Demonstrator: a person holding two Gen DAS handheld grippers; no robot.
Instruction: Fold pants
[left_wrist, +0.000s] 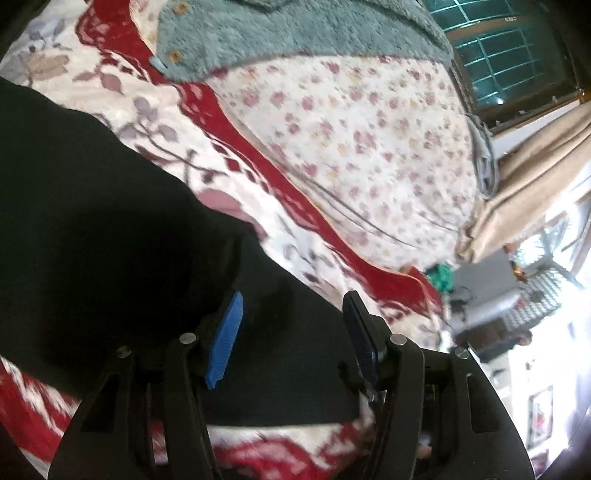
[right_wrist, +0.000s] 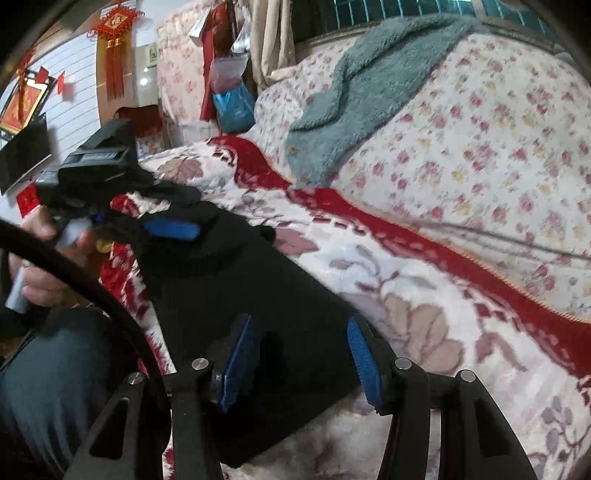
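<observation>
The black pants (left_wrist: 92, 221) lie in a flat folded slab on a red and white blanket (left_wrist: 166, 122). My left gripper (left_wrist: 292, 297) hovers over one end of them, its blue pads apart with black cloth below the gap. In the right wrist view the pants (right_wrist: 258, 295) run away from me as a long rectangle. My right gripper (right_wrist: 299, 320) stands open above their near end. At the far end a hand (right_wrist: 40, 284) holds the left gripper, whose blue pad (right_wrist: 170, 229) rests by bunched black cloth. No pad visibly presses on the fabric.
A teal fleece garment (right_wrist: 351, 122) lies on the flowered sheet (right_wrist: 480, 147) behind the blanket (right_wrist: 406, 277). A beige curtain (left_wrist: 535, 184) and a barred window (left_wrist: 498, 55) stand past the bed. The person's knee (right_wrist: 48, 387) is at the lower left.
</observation>
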